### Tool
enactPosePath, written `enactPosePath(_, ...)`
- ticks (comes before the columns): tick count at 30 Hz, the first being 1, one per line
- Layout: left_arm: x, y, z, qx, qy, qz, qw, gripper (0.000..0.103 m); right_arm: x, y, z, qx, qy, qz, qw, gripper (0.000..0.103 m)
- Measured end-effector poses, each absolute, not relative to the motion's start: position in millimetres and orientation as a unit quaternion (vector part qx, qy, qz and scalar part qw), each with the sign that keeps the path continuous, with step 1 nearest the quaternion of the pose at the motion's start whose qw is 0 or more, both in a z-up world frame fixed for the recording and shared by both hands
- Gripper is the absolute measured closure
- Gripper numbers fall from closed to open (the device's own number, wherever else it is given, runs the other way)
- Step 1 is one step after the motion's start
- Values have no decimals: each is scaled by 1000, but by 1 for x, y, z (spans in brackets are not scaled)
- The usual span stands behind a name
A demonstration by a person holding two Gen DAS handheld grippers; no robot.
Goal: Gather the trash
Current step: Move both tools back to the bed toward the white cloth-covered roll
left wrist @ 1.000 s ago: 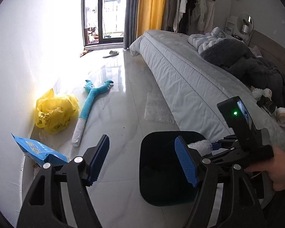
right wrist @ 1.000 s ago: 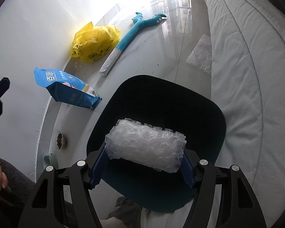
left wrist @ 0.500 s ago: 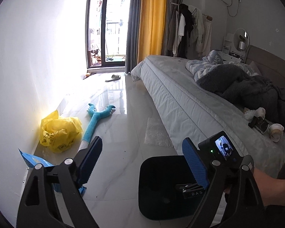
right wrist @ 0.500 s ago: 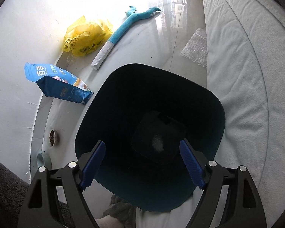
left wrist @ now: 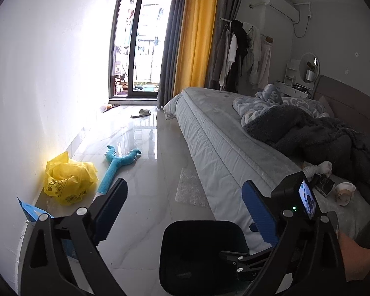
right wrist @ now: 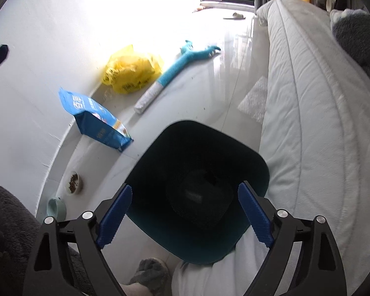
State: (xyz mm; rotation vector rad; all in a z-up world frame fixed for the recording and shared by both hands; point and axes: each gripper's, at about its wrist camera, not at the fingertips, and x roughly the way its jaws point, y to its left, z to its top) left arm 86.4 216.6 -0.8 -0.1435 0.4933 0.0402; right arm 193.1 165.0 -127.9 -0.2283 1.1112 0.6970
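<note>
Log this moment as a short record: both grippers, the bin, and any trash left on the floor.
left gripper: open, holds nothing
right gripper: open, holds nothing, above the bin
trash bin: dark, on the floor beside the bed
bin contents: too dark to tell
bubble wrap sheet: flat on the floor by the bed
yellow plastic bag: by the wall
blue pouch: by the wall

Dark bin (right wrist: 199, 185) upright beside bed; bubble wrap (right wrist: 255, 102) flat on floor
</note>
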Motion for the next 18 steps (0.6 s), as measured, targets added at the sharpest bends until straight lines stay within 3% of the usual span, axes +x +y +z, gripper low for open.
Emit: enactPosePath(18, 107, 149, 11, -67, 242, -39, 967, 6, 198, 66, -65, -56, 463, 293, 834, 12)
